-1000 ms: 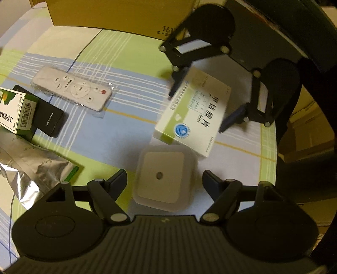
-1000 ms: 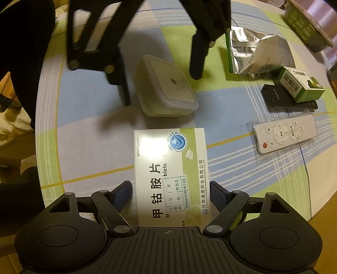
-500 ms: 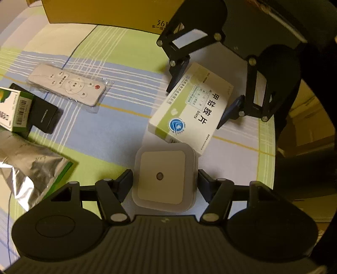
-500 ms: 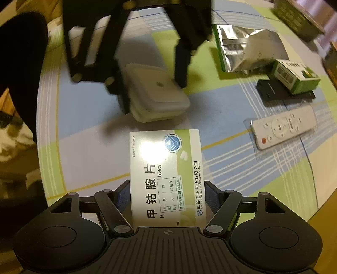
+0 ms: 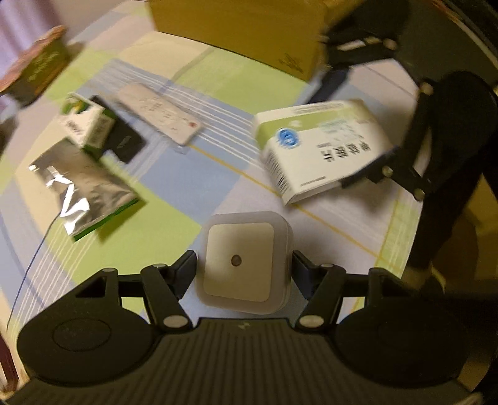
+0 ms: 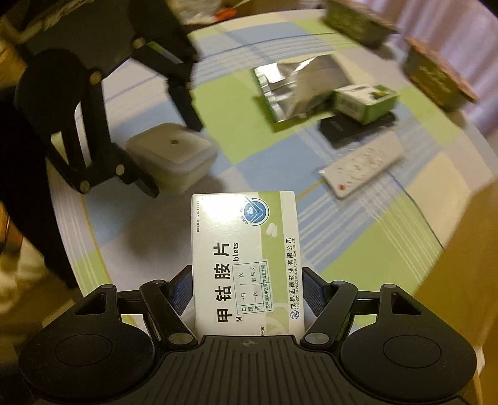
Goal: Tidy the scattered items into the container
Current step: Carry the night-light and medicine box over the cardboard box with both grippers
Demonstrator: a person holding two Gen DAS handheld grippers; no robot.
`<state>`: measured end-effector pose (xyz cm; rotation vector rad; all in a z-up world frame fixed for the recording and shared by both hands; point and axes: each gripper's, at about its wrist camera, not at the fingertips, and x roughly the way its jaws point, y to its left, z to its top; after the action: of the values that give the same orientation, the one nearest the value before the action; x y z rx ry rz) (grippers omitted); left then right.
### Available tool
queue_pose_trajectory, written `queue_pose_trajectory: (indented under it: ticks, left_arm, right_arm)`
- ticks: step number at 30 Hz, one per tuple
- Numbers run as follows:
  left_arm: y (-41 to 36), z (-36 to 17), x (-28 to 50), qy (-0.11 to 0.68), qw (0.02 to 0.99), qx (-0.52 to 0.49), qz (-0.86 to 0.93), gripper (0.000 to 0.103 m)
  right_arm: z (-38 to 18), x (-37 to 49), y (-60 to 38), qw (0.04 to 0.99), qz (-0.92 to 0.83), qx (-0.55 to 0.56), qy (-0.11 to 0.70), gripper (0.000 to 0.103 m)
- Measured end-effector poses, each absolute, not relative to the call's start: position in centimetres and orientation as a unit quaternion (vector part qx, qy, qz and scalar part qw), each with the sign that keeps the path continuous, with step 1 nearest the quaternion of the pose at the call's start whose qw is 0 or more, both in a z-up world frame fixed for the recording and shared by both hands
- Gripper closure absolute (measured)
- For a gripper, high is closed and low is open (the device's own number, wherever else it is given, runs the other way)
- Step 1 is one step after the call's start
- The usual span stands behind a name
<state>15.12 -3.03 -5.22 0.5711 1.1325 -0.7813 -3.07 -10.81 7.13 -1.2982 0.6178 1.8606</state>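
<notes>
Desk [image 5: 218, 174] carries a checked cloth; motion blur obscures far items. Cardboard box [image 5: 249, 28] sits far, cropped. Right tongs [image 6: 246, 293] clamp the medicine box [image 6: 246, 249]. Left tongs [image 5: 244, 268] clamp the white square device [image 5: 242, 261], both raised above the cloth.

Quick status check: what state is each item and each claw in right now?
Left claw: shut on the white square box.
White square box: gripped, lid on.
Right claw: shut on the medicine box.
Medicine box: gripped, closed.
Remote: lying on the cloth, in a clear bag.
Foil pouch: lying flat.
Small green box: resting on a black item.
</notes>
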Motion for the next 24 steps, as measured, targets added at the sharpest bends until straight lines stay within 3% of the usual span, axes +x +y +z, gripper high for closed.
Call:
queue_pose_trajectory:
  ticks: [11, 24]
  left_arm:
    - [-5.1, 1.6, 12.4, 0.457, 0.826, 0.173, -0.282, 0.042]
    - [-11.8, 6.7, 12.0, 0.400, 0.852, 0.160, -0.297, 0.042]
  right_arm:
    - [13.7, 0.7, -15.0, 0.505, 0.708, -0.414, 0.269, 0.030]
    - [18.7, 8.0, -19.1, 0.619, 0.655, -0.336, 0.273, 0.030]
